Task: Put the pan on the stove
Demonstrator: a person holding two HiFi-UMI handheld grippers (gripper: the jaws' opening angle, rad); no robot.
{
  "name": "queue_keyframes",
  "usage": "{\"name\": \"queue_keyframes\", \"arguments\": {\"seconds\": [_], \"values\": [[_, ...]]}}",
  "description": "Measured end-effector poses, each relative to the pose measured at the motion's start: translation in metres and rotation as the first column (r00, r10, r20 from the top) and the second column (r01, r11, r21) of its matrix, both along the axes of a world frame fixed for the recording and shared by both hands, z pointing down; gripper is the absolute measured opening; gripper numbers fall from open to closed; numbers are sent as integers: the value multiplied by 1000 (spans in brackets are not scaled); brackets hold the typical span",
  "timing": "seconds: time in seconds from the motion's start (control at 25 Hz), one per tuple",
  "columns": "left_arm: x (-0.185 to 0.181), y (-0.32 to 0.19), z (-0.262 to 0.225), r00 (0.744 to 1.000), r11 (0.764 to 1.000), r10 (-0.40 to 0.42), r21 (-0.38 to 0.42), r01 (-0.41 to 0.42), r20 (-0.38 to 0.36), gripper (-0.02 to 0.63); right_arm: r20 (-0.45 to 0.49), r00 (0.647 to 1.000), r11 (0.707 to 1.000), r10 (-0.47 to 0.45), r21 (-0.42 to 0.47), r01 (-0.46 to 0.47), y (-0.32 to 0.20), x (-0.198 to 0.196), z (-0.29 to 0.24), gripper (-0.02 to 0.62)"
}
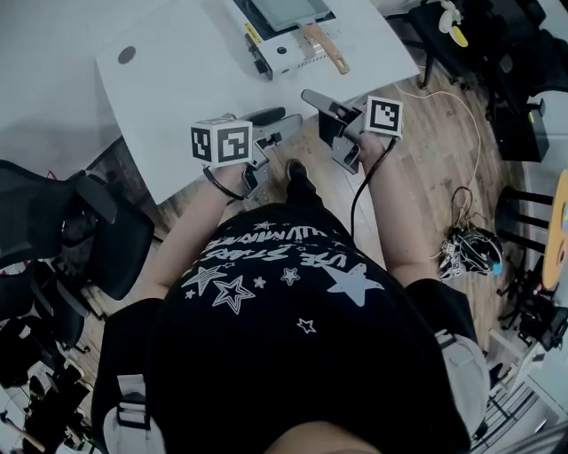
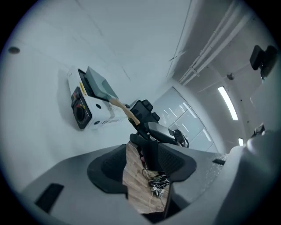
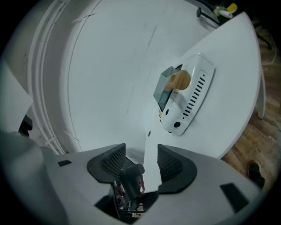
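- The pan [image 1: 288,11], a grey square one with a wooden handle [image 1: 327,49], appeared to sit already on the white stove [image 1: 286,51] at the top centre of the head view, on the counter [image 1: 186,71].
- The left gripper [image 1: 264,122] had its jaws apart and held nothing; only floor and the other gripper showed between them.
- The right gripper [image 1: 324,108] also had open, empty jaws, and hovered at the counter's near edge, well apart from the stove.
- The handle reached past the stove's edge toward the person, so a careless reach could have knocked it and turned or slid the pan off.
- The grippers were close together and could have knocked each other.
- The black cable [image 1: 359,195] hanging from the right gripper might have snagged on the counter's edge.
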State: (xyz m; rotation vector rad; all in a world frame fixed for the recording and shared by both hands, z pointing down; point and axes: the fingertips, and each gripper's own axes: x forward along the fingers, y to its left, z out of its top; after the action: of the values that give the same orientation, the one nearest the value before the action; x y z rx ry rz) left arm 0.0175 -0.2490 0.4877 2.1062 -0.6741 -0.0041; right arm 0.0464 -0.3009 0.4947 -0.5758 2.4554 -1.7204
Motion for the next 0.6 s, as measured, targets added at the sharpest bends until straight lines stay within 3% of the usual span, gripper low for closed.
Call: {"name": "queue_keyframes", "arguments": {"seconds": [0.2, 0.36, 0.48, 0.6], "values": [[-41, 28, -14, 989, 984, -84, 165, 63, 125, 176, -50, 999, 983, 14, 183, -5, 35, -39, -31, 210], [-80, 53, -23, 959, 949, -186, 292, 119, 216, 70, -198, 976, 972, 90, 230, -43, 65, -53, -28, 152], [-109, 70, -28, 941, 923, -252, 350, 163, 227, 24, -273, 957, 955, 98, 296, -14, 87, -72, -31, 128], [-133, 90, -30, 935, 913, -280, 360, 189, 219, 15, -342, 928, 938, 149, 346, -23, 107, -88, -31, 68]]}}
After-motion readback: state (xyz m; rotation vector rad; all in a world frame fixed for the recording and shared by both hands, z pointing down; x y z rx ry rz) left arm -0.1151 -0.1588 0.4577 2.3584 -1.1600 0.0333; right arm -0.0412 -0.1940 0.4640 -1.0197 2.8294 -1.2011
